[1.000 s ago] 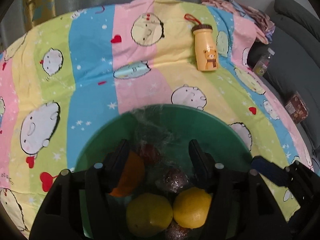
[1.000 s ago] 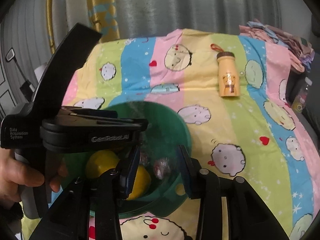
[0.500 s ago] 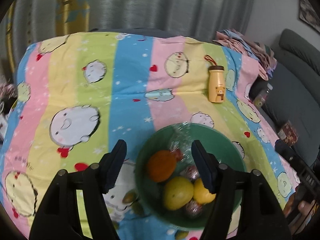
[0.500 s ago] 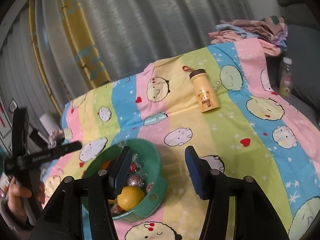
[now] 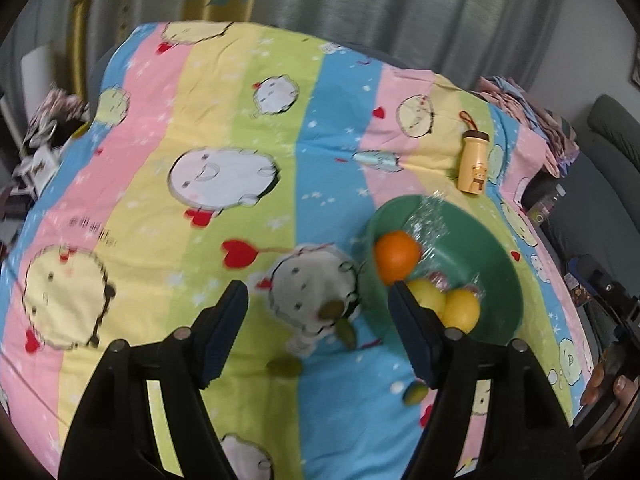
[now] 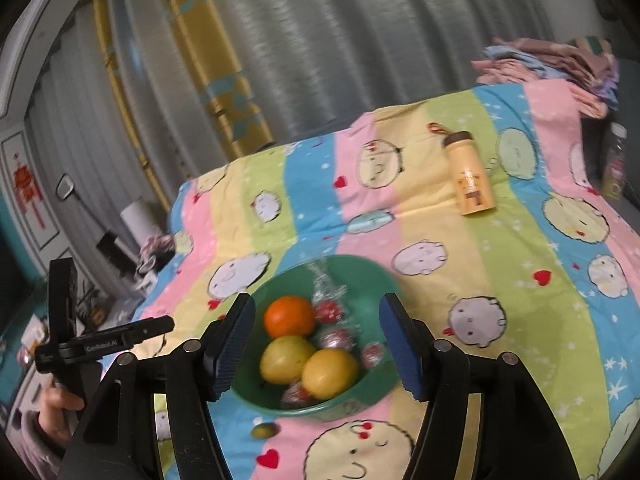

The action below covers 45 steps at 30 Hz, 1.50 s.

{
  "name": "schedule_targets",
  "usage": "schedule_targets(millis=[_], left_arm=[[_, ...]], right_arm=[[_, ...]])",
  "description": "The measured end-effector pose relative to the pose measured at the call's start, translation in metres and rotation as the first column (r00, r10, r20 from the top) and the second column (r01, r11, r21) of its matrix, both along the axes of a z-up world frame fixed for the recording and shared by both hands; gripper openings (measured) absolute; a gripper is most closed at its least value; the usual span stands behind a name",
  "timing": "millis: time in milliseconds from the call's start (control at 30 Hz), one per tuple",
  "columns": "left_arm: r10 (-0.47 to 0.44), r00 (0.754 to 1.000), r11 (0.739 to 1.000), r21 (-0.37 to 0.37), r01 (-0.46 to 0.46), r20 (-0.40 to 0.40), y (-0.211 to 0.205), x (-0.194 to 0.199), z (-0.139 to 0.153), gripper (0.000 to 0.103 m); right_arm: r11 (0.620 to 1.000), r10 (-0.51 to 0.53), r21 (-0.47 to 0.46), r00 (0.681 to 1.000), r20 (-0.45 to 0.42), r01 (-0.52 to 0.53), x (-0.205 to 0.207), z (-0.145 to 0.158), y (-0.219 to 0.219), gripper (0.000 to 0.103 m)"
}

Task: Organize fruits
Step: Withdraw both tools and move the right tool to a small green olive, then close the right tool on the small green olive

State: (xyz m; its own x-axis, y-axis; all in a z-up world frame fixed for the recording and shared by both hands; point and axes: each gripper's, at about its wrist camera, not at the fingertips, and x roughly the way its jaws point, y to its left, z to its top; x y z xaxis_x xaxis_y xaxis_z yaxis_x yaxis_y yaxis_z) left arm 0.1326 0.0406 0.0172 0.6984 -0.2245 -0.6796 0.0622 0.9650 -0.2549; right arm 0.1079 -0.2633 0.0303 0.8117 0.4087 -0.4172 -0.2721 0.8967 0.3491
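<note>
Small green fruits (image 5: pixel 334 311) lie loose on the striped bedspread (image 5: pixel 208 128) beside the green bowl (image 5: pixel 496 248), nearest the left gripper (image 5: pixel 316 336); both grippers' jaws are opening, empty.

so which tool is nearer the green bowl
Right. The right tool hovers just above the green bowl, jaws opening, empty. The left tool is off to the bowl's side, over the blanket.

fruits (image 6: pixel 310 354) in bowl (image 6: pixel 376 280), bottle (image 6: pixel 470 176) behind
</note>
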Motion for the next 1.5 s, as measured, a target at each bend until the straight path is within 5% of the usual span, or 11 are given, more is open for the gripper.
schedule_targets(millis=[367, 667, 1000, 1300, 1433, 1500], left_arm=[[0.039, 0.998, 0.997, -0.063, -0.042, -0.044, 0.024, -0.028, -0.042, 0.071], [-0.039, 0.995, 0.999, 0.003, 0.039, -0.092, 0.012, -0.015, -0.082, 0.070], [-0.087, 0.992, 0.996, 0.016, 0.089, -0.086, 0.000, -0.004, -0.094, 0.068], [-0.096, 0.993, 0.992, 0.072, 0.101, -0.073, -0.012, 0.004, -0.098, 0.052], [-0.104, 0.992, 0.990, 0.083, 0.110, -0.069, -0.013, 0.004, -0.098, 0.030], [-0.116, 0.991, 0.987, 0.102, 0.123, -0.068, -0.017, 0.003, -0.099, 0.031]], right_arm=[[0.985, 0.143, -0.093, 0.989, -0.032, -0.146, -0.017, -0.006, 0.044, 0.065], [0.945, 0.230, -0.174, 0.940, -0.253, -0.278, -0.024, -0.079, 0.097, 0.065], [0.931, 0.226, -0.206, 0.920, -0.320, -0.301, -0.016, -0.107, 0.112, 0.061], [0.919, 0.244, -0.218, 0.907, -0.343, -0.330, -0.009, -0.116, 0.122, 0.053], [0.910, 0.233, -0.255, 0.912, -0.337, -0.327, -0.005, -0.117, 0.129, 0.053], [0.905, 0.230, -0.273, 0.915, -0.332, -0.326, -0.003, -0.117, 0.132, 0.053]])
